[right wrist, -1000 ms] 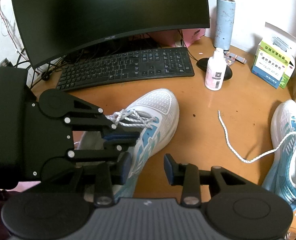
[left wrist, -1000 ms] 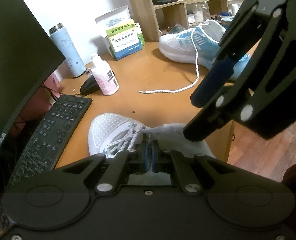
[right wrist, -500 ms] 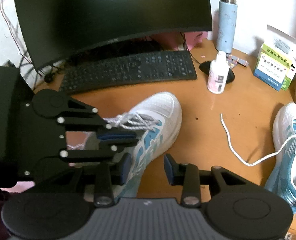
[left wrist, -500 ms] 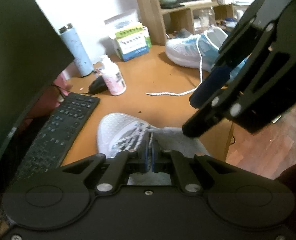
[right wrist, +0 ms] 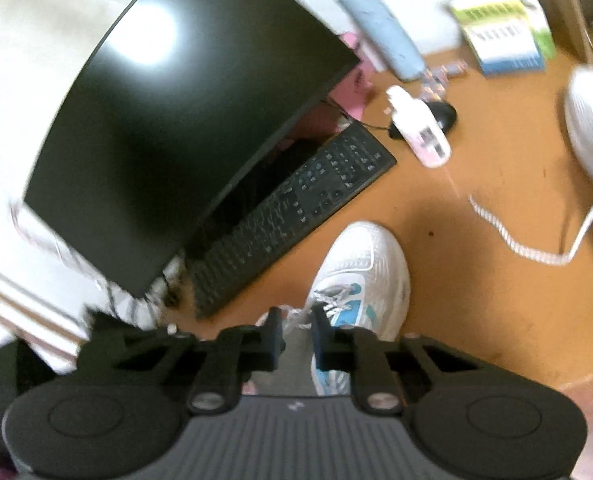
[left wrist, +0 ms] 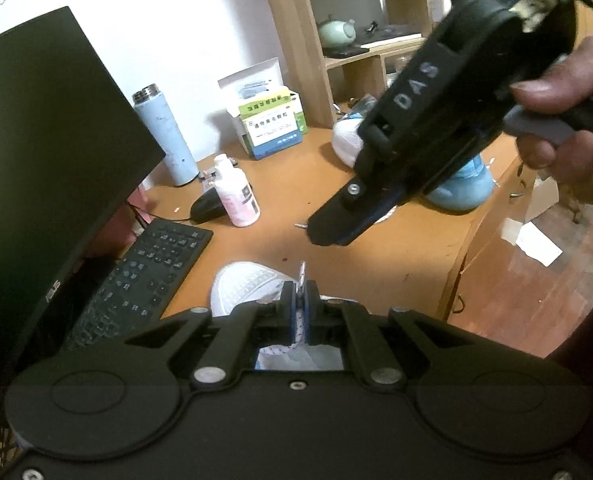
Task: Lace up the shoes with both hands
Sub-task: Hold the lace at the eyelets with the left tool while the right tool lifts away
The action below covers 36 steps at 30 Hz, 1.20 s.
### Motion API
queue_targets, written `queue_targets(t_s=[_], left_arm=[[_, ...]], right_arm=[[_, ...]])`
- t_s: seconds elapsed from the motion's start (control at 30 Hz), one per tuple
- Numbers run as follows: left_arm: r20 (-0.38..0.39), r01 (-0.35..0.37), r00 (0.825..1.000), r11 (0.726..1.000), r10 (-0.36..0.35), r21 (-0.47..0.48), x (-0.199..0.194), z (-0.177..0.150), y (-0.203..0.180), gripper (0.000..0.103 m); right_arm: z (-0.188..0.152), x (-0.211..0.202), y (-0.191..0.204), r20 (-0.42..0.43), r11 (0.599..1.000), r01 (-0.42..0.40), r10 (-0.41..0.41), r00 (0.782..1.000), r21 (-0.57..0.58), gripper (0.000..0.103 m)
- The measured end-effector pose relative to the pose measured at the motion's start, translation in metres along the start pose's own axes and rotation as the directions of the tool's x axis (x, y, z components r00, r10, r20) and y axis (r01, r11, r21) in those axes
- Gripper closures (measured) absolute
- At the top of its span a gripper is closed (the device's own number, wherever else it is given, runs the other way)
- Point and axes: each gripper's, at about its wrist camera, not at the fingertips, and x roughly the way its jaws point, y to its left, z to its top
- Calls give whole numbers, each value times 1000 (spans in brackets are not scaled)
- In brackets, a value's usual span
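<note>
Here the left gripper [left wrist: 301, 300] is pinched fully together on a white lace [left wrist: 302, 274] that rises from the near shoe [left wrist: 248, 286], a white and blue trainer lying toe-away on the orange desk [left wrist: 296, 184] just right of the black keyboard [left wrist: 144, 276]. The right gripper [right wrist: 297, 338], gripped by a hand [left wrist: 572, 120], carries the raised letters "DAS" on its side in the left wrist view. Its jaws have just been closing and now stand narrowly apart over the near shoe's laces, with a strand between them (blur hides whether the pads press it). The second shoe [right wrist: 592, 120] lies far right, its loose lace [right wrist: 536, 248] trailing across the desk. The dark monitor [left wrist: 36, 160] shows "ASUS" on its lower edge. A white and pink bottle [left wrist: 236, 196] stands by the mouse [left wrist: 206, 208], a pale blue flask [left wrist: 164, 136] behind them. The box [left wrist: 272, 128] has green, yellow and blue print, unreadable here.
</note>
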Motion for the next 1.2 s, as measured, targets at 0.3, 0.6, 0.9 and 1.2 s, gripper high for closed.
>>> queue_targets(t_s=[0.3, 0.6, 0.9, 1.2], left_arm=[[9, 11, 1000, 1000, -11, 18, -4, 2, -8, 102], [-12, 10, 1000, 1000, -10, 19, -3, 5, -7, 102], [-36, 6, 999, 999, -4, 44, 0, 7, -10, 98], [-44, 11, 999, 999, -10, 33, 4, 11, -8, 101]], right_arm=[[0, 4, -18, -9, 980, -119, 122, 992, 160, 88], [-4, 1, -18, 8, 980, -123, 123, 992, 154, 101], [-4, -5, -5, 34, 998, -65, 64, 997, 26, 101], [-6, -2, 8, 20, 995, -19, 21, 1000, -96, 101]])
